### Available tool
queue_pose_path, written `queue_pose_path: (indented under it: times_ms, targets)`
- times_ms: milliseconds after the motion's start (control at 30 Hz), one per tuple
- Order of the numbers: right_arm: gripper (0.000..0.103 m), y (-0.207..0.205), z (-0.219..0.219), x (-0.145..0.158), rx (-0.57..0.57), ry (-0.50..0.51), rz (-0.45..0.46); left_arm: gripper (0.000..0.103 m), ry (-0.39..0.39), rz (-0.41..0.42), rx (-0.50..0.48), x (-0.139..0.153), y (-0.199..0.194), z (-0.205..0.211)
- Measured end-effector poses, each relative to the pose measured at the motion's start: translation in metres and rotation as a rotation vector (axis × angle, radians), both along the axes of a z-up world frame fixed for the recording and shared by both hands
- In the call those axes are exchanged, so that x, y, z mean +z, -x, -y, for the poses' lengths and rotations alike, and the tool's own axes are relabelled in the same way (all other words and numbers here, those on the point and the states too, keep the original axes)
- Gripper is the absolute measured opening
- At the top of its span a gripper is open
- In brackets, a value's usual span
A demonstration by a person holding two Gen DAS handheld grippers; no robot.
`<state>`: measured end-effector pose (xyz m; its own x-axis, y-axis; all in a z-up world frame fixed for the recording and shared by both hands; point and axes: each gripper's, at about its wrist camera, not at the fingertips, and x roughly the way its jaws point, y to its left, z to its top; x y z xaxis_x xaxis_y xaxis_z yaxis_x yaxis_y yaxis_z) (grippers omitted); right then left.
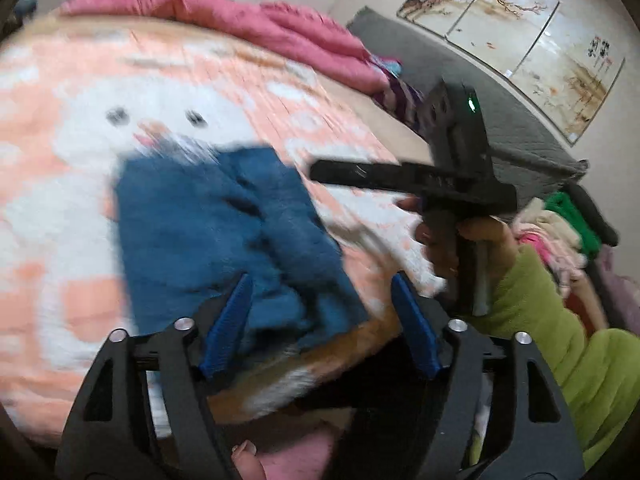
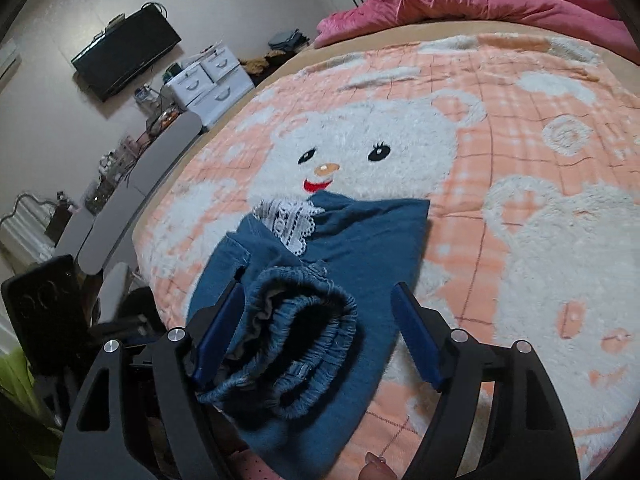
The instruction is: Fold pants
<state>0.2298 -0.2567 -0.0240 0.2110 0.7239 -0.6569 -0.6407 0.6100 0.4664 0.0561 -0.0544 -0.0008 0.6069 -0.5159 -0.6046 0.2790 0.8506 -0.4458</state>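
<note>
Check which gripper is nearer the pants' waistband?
Right. The right gripper straddles the waistband, jaws open. The left gripper sits open over the pants' other edge.

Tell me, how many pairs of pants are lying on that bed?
1. A single pair of blue denim pants lies folded on the peach bear blanket, near the bed's close edge, its elastic waistband between the open right gripper. Others may lie outside view.
</note>
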Motion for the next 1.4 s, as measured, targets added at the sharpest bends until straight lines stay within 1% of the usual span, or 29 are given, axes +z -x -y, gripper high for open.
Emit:
queue_pose_path:
  times_ms: [33,100,133,200,233,267,300,333,433,500,533,567,600,633,700,767,833,933,967,1033,1100,1133,1167,1233,1267,1400]
  targets:
    - [0.075,0.000,0.000,0.002,-0.004,-0.005,0.000,0.066,-0.063,0.016,0.042,0.004,0.001,-0.005]
    - [0.075,0.002,-0.004,0.008,0.006,-0.003,0.006,0.066,-0.184,0.020,0.133,0.005,-0.003,-0.011]
    - [0.075,0.003,-0.008,0.010,0.010,0.005,0.013,0.066,-0.207,0.014,0.159,0.003,-0.005,-0.015]
    - [0.075,0.003,-0.018,0.012,-0.005,0.051,-0.003,0.065,-0.215,-0.010,0.182,-0.004,-0.007,-0.018]
    - [0.072,0.003,-0.022,0.011,-0.022,0.078,-0.010,0.063,-0.229,-0.014,0.194,-0.007,-0.007,-0.017]
    - [0.064,0.003,-0.024,0.012,-0.019,0.078,-0.007,0.056,-0.244,-0.013,0.194,-0.007,-0.010,-0.014]
    - [0.062,0.004,-0.024,0.013,-0.013,0.075,-0.003,0.052,-0.266,-0.009,0.190,-0.009,-0.010,-0.011]
    - [0.062,0.005,-0.025,0.013,-0.016,0.078,-0.004,0.048,-0.279,-0.002,0.183,-0.009,-0.010,-0.007]
    - [0.062,0.003,-0.025,0.008,-0.029,0.086,-0.030,0.047,-0.313,0.007,0.160,-0.013,-0.011,0.001]
    - [0.062,0.003,-0.030,0.002,-0.029,0.119,-0.041,0.039,-0.326,-0.014,0.135,-0.022,-0.012,0.004]
    - [0.054,0.006,-0.033,0.000,-0.027,0.138,-0.033,0.036,-0.329,-0.025,0.122,-0.026,-0.011,0.007]
    - [0.035,0.010,-0.037,-0.001,-0.018,0.161,-0.009,0.036,-0.335,-0.028,0.116,-0.027,-0.009,0.011]
    - [0.028,0.013,-0.039,-0.002,-0.005,0.166,0.004,0.036,-0.343,-0.025,0.109,-0.029,-0.007,0.015]
    - [0.007,0.016,-0.039,-0.002,0.003,0.167,0.016,0.036,-0.351,-0.020,0.102,-0.030,-0.005,0.018]
    - [0.008,0.020,-0.032,0.000,0.006,0.145,0.023,0.036,-0.354,-0.011,0.093,-0.028,-0.002,0.022]
    - [0.007,0.024,-0.021,0.001,-0.001,0.143,0.046,0.036,-0.334,-0.010,0.078,-0.028,0.000,0.021]
    - [0.007,0.025,-0.014,-0.007,-0.020,0.164,0.043,0.036,-0.326,-0.027,0.071,-0.032,0.001,0.021]
    - [0.007,0.024,-0.012,-0.034,-0.032,0.258,0.009,0.036,-0.330,-0.049,0.067,-0.042,0.001,0.020]
    - [0.007,0.024,-0.010,-0.038,-0.036,0.249,-0.009,0.036,-0.330,-0.047,0.066,-0.041,0.002,0.021]
    - [0.008,0.022,-0.005,-0.028,-0.049,0.216,-0.012,0.036,-0.332,-0.042,0.063,-0.039,0.004,0.022]
    - [0.020,0.019,-0.005,-0.003,-0.049,0.160,0.048,0.036,-0.323,-0.047,0.063,-0.039,0.004,0.021]
    - [0.036,0.016,-0.009,0.010,-0.046,0.134,0.067,0.036,-0.321,-0.047,0.062,-0.040,0.004,0.020]
    - [0.048,0.012,-0.018,0.020,-0.034,0.122,0.080,0.036,-0.318,-0.048,0.062,-0.040,0.004,0.020]
    - [0.049,0.008,-0.042,0.030,0.039,0.129,0.110,0.036,-0.314,-0.047,0.063,-0.039,0.005,0.020]
    - [0.049,0.003,-0.062,0.032,0.078,0.162,0.124,0.036,-0.312,-0.049,0.062,-0.039,0.005,0.020]
    - [0.049,-0.010,-0.117,0.022,0.192,0.251,0.105,0.036,-0.302,-0.052,0.056,-0.039,0.007,0.019]
